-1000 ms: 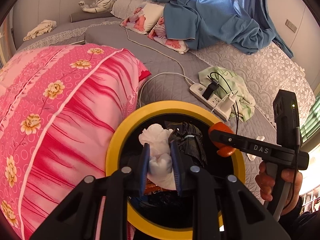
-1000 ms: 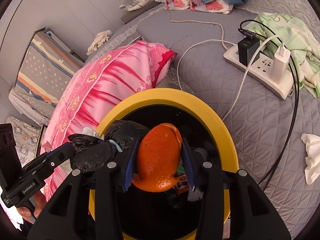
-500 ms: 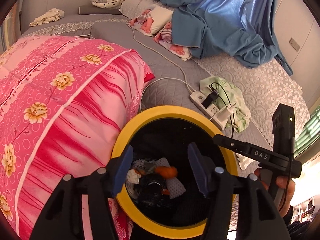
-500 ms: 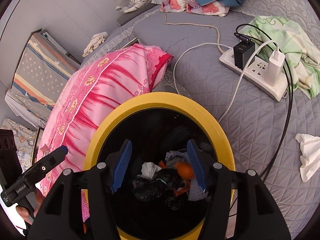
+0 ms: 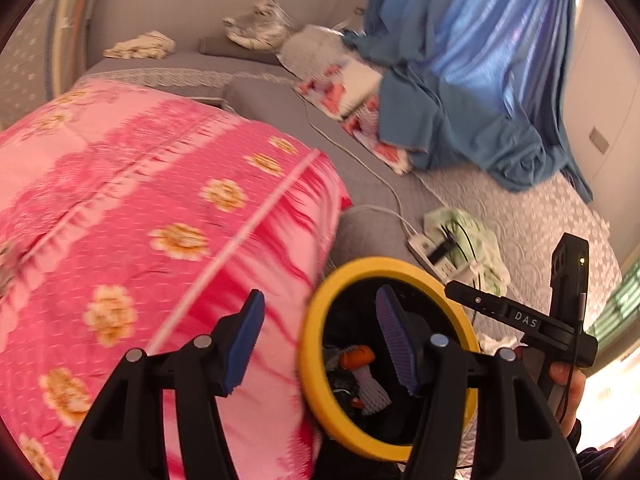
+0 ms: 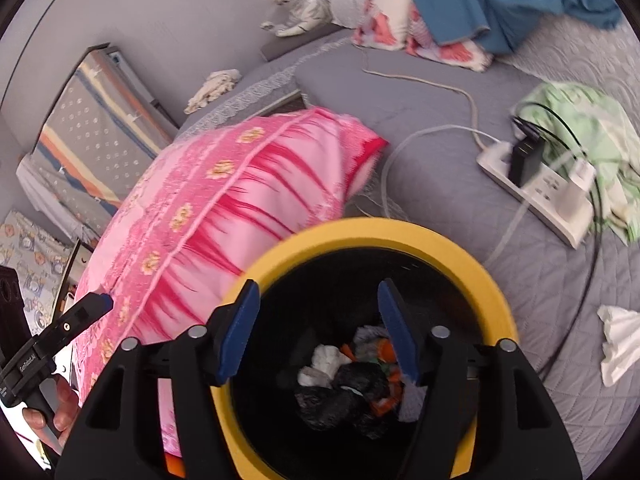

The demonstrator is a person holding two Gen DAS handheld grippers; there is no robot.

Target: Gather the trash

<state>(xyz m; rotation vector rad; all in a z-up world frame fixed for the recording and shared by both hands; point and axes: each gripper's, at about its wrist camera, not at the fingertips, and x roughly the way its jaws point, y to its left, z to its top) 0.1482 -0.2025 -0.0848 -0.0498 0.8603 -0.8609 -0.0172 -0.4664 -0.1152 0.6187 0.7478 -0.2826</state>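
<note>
Left wrist view: your left tool [image 5: 318, 338] has its jaws well apart with nothing between the pads. Its left pad sits over the pink floral quilt [image 5: 152, 240]; its right pad sits over the mouth of the yellow-rimmed bin [image 5: 310, 364], which lies just right of centre below the tool. Down in the bin you can see dumped trash [image 5: 360, 376]: an orange scrap, something white and dark bits. Your right tool [image 5: 452, 290] reaches in from the right over the bin's far rim. Beyond it, a white power strip [image 5: 430, 256] lies on the grey bed.

Right wrist view: your right tool [image 6: 318, 330] is directly above the bin [image 6: 492, 292], jaws still spreading and holding nothing, neither pad touching the rim. Between and below the fingers, the trash [image 6: 344, 376] rests at the bottom: a black bag, white tissue, orange peel pieces. A crumpled white tissue [image 6: 618, 338] lies on the bed, well right of the tool and outside the bin. Your left tool [image 6: 98, 304] shows at the left edge against the quilt [image 6: 240, 184].
</note>
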